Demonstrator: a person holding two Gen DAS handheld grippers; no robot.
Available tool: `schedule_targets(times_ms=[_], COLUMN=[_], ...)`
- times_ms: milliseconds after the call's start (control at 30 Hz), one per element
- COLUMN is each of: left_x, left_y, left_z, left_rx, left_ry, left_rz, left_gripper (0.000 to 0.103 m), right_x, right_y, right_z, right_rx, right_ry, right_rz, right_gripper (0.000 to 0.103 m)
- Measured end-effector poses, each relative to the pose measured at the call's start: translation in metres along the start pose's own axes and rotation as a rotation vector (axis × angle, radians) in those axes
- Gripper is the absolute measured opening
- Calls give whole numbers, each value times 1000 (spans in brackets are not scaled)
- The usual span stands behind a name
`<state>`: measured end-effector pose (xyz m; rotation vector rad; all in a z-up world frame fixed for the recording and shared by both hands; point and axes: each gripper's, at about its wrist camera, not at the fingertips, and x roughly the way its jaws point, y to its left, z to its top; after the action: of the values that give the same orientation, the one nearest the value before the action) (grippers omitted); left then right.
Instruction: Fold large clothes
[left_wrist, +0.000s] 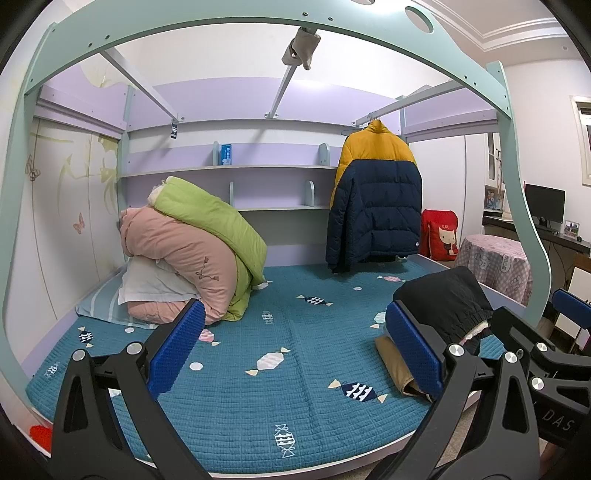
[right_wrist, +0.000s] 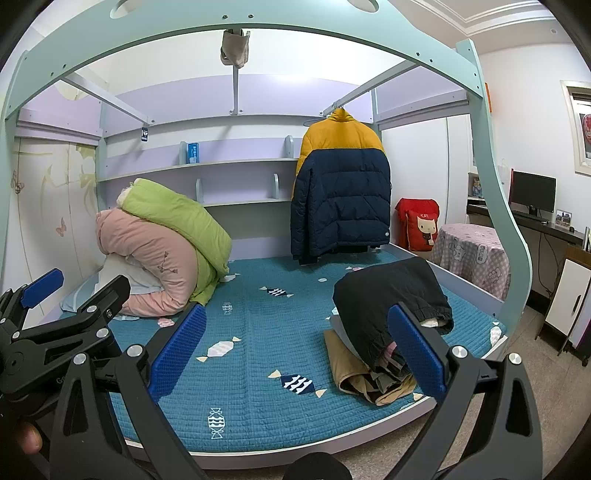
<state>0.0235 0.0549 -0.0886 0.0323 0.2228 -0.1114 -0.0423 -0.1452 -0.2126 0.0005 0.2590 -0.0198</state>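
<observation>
Bed scene seen from its foot through both wrist cameras, listed left to right. At the far left, against the wall, a pink quilt (left_wrist: 177, 258) lies rolled over a white pillow (left_wrist: 147, 284), with a green quilt (left_wrist: 210, 218) draped on top of it; all three rest on the teal bedspread (left_wrist: 288, 369) printed with candy shapes. The left gripper (left_wrist: 295, 354) hovers above the near edge of the bed with its blue pads spread wide and nothing between them. Behind it, lavender shelves (left_wrist: 229, 170) span the back wall and carry a small blue box (left_wrist: 226, 154). Right of centre, a yellow and navy puffer jacket (left_wrist: 376, 199) hangs from a rail of the mint bed frame (left_wrist: 184, 29), its hem just above the bedspread. The right gripper (right_wrist: 295, 354) likewise stands wide apart and empty, held over the near bed edge. Near the right edge of the bed sits a pile of clothes (right_wrist: 373, 373), tan at the bottom, with a black garment (right_wrist: 388, 295) slumped across the top. Beyond the bed stand a red cushion (right_wrist: 421, 225), a table under a checked cloth (right_wrist: 472, 254), and a dark monitor (right_wrist: 532, 192) on a desk.
</observation>
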Motion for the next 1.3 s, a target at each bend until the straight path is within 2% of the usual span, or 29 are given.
schedule_targets(times_ms=[733, 967, 1300], left_x=[1, 8, 33], left_y=[-1, 9, 28], left_z=[1, -1, -5], left_rx=[5, 2, 4], left_ry=[0, 9, 32], left_rz=[6, 1, -17], left_gripper=[98, 98, 98], right_x=[0, 1, 27], right_y=[1, 4, 6], right_z=[-5, -7, -10], right_rx=[5, 7, 6], right_ry=[10, 18, 43], right_rz=[-2, -3, -16], right_gripper=[96, 96, 96])
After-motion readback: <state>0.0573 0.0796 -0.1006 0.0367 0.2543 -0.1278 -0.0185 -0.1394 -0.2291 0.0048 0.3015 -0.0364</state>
